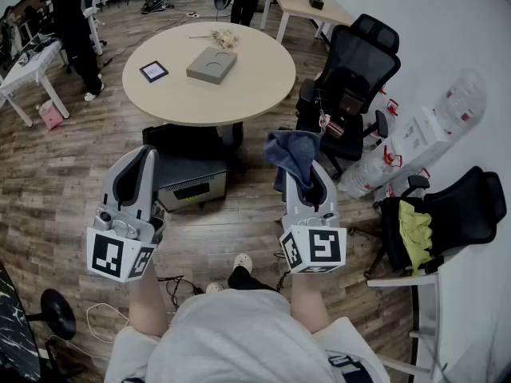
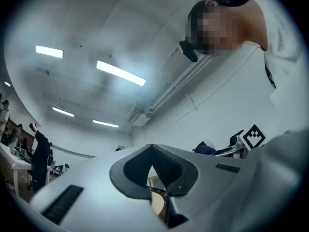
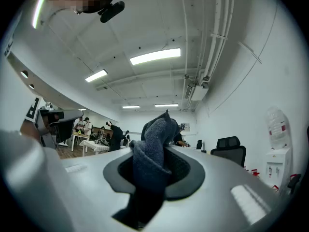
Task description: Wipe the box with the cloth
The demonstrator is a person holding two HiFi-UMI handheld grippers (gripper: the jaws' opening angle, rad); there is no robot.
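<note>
The flat grey box lies on a round beige table, far ahead of both grippers in the head view. A dark blue cloth sticks up out of my right gripper, which is shut on it; the right gripper view shows the cloth bunched between the pads of that gripper. My left gripper is held at waist height, tilted upward, its jaws together with nothing in them. Both grippers are well short of the table.
A small black frame and pale flowers share the table. A dark case stands under its near edge. Black office chairs, a water dispenser and floor cables are nearby. A person stands at the far left.
</note>
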